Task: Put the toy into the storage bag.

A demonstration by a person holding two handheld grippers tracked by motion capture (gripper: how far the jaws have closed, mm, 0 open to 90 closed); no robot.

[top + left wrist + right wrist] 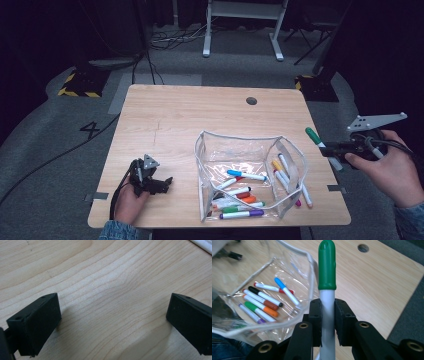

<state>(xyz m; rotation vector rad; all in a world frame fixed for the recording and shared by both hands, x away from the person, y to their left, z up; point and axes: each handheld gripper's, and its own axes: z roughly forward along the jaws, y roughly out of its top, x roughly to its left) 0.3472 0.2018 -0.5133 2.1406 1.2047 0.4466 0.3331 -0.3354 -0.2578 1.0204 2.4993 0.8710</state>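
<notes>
A clear plastic pouch stands open on the wooden table, with several coloured markers lying inside it. My right gripper hovers off the table's right edge, shut on a white marker with a green cap. In the right gripper view the green-capped marker rises upright between the two black pads, above the pouch and its markers. My left gripper rests at the table's front left, jaws wide apart over bare wood, nothing between them.
Two loose markers lie just right of the pouch. A round cable hole sits near the table's far edge. Cables and a white desk frame are on the grey floor beyond.
</notes>
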